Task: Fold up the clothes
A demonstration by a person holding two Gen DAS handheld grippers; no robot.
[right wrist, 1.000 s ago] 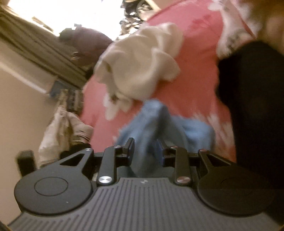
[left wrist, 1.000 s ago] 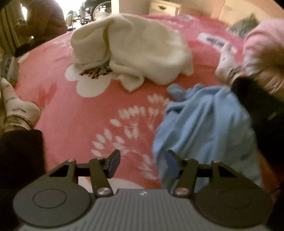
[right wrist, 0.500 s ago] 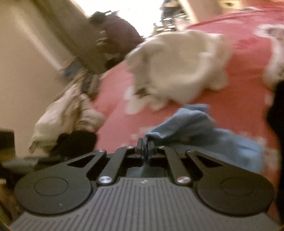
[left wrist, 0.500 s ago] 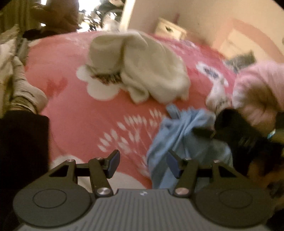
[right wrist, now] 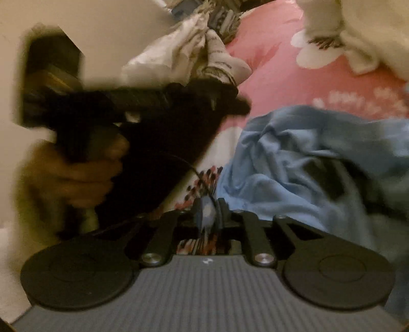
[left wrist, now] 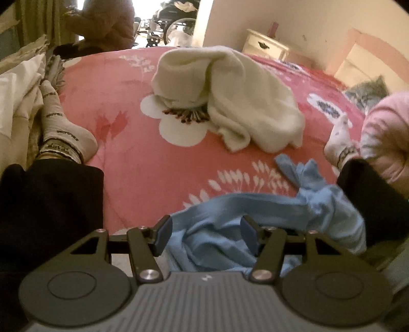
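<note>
Left claw [left wrist: 204, 236] gaping above blue garment [left wrist: 255, 217], right claw [right wrist: 210, 213] opening, blue cloth between pads

My socked foot [left wrist: 64, 135] lies at the left edge of the pink floral bedspread [left wrist: 143, 163], dark trouser leg [left wrist: 51, 204] below it. My other socked foot [left wrist: 341, 143] is at the bedspread's right edge. Cream nightstand [left wrist: 265, 47] beyond its far right corner. Wheelchair [left wrist: 166, 23] in the bright doorway past the far edge. Crumpled white bedding [left wrist: 18, 89] off its left side.
</note>
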